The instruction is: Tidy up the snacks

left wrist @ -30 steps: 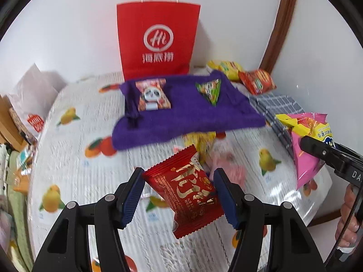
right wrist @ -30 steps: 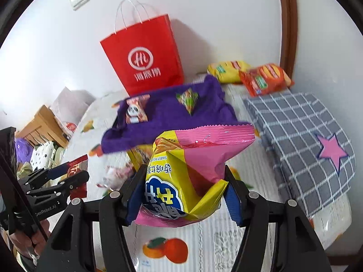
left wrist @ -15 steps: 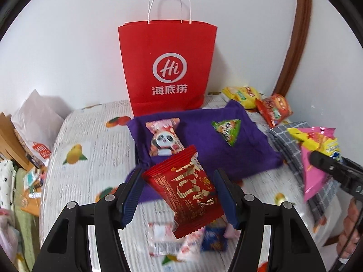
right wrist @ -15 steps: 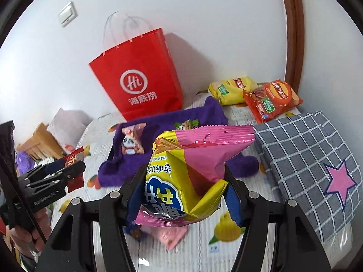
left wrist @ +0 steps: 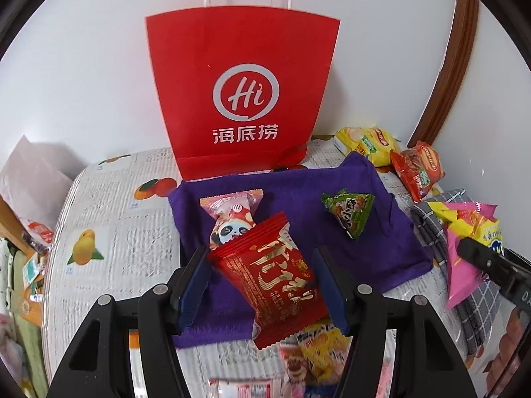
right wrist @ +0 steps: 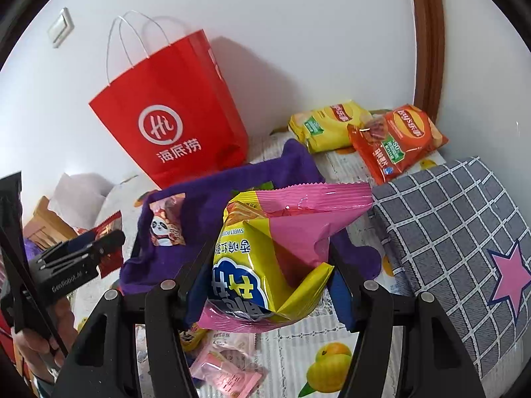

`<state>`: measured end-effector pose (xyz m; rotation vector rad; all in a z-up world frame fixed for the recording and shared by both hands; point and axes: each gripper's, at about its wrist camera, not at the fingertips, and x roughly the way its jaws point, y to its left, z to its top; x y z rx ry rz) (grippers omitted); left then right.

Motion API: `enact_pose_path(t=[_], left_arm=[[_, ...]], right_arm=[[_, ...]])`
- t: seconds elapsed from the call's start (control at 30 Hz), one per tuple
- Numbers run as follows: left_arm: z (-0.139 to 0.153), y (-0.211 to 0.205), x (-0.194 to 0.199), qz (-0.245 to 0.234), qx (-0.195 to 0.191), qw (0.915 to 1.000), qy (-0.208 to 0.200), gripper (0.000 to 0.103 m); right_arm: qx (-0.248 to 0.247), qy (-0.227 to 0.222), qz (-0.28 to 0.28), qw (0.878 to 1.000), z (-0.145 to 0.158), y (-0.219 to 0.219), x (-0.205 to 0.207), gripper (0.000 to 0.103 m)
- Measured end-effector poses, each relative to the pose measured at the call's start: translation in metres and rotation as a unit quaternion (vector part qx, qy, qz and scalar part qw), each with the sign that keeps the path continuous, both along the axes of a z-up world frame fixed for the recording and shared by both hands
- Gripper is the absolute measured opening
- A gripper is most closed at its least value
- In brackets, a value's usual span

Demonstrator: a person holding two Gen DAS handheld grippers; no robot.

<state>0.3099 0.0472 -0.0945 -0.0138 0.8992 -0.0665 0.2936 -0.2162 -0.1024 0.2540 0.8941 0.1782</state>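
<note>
My left gripper (left wrist: 262,282) is shut on a red snack packet (left wrist: 270,277) with gold lettering, held above the near part of a purple cloth (left wrist: 298,229). On that cloth lie a pink panda packet (left wrist: 232,219) and a green triangular packet (left wrist: 348,210). My right gripper (right wrist: 270,277) is shut on a pink and yellow chip bag (right wrist: 272,258), held over the gap between the purple cloth (right wrist: 205,212) and a grey checked cloth (right wrist: 458,238). That chip bag (left wrist: 468,245) shows at the right edge of the left wrist view.
A red paper bag (left wrist: 242,99) stands against the wall behind the purple cloth. A yellow chip bag (right wrist: 327,124) and an orange chip bag (right wrist: 398,139) lie at the back right. Several small packets (right wrist: 225,369) lie loose on the fruit-print tablecloth (left wrist: 109,232) near me.
Both grippers have moved forward toward the wall with their snacks. The red bag and the cloths now loom larger, and the loose packets have slipped below the fingers.
</note>
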Motion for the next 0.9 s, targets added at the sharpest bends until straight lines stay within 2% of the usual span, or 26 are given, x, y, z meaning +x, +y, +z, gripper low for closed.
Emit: enact_pose_path(t=[0.4,0.57,0.67,0.9], left_arm=[[-0.022,0.01,0.033,0.006,0.008,0.9996,0.025,0.061],[-0.017,0.009,0.037,0.004,0.015,0.9998,0.012,0.061],[-0.023,0.008,0.042,-0.002,0.003,0.9997,0.024,0.061],[-0.034,0.002,0.046,-0.008,0.011,0.9993,0.034,0.061]], right_arm=[[-0.002,0.012,0.003,1.0,-0.023,0.008,0.018,0.062],[0.007,0.012,0.009,1.0,-0.027,0.01,0.023,0.062],[0.0,0.016,0.013,1.0,-0.031,0.01,0.025,0.062],[0.002,0.022,0.006,1.0,-0.04,0.003,0.031,0.062]])
